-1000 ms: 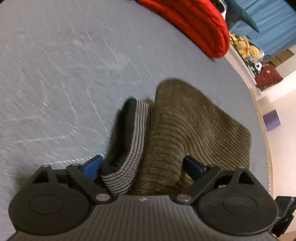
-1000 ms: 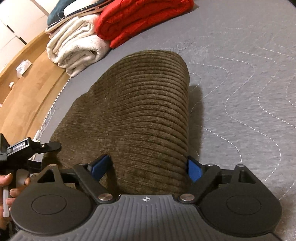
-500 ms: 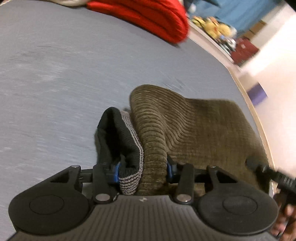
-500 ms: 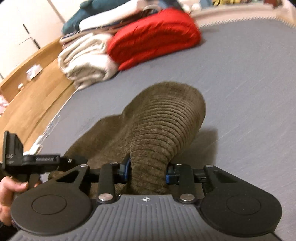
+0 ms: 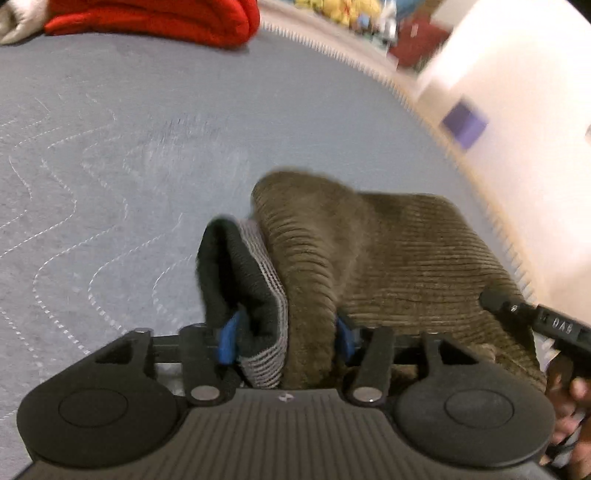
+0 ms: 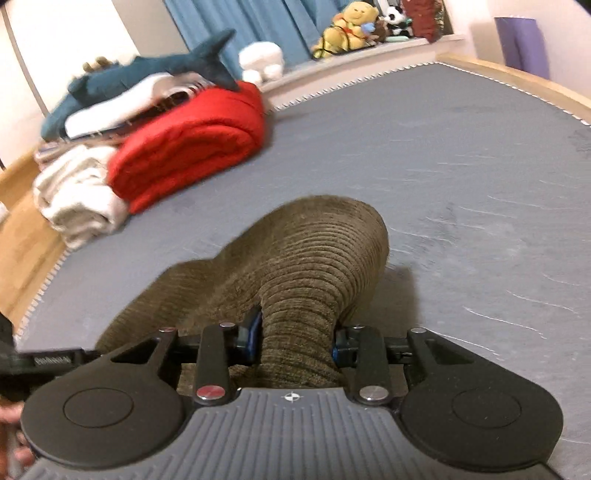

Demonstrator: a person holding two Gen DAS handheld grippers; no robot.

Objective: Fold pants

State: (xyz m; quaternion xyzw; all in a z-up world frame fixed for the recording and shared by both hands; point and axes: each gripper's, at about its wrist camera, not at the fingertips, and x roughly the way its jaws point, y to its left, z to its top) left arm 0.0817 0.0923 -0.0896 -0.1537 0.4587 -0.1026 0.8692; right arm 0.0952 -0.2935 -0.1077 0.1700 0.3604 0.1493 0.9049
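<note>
The pants [image 5: 399, 254] are olive-brown corduroy with a black and grey-striped waistband [image 5: 255, 280]. They lie on the grey quilted mattress [image 5: 129, 155]. My left gripper [image 5: 284, 334] is shut on the waistband edge and holds a bunch of cloth lifted. My right gripper [image 6: 295, 338] is shut on another bunch of the pants [image 6: 314, 258], raised off the mattress [image 6: 480, 184]. The rest of the cloth drapes between both grippers. The right gripper's side [image 5: 546, 325] shows at the left wrist view's right edge.
A folded red blanket [image 6: 192, 144], a cream towel [image 6: 74, 195] and a plush shark [image 6: 147, 70] lie at the mattress's far end. Plush toys [image 6: 347, 33] sit on a ledge. The mattress edge and wooden frame [image 6: 517, 77] run along the right.
Both grippers closed from open onto the pants a second ago and have since lifted the cloth, tilting the views up toward the room.
</note>
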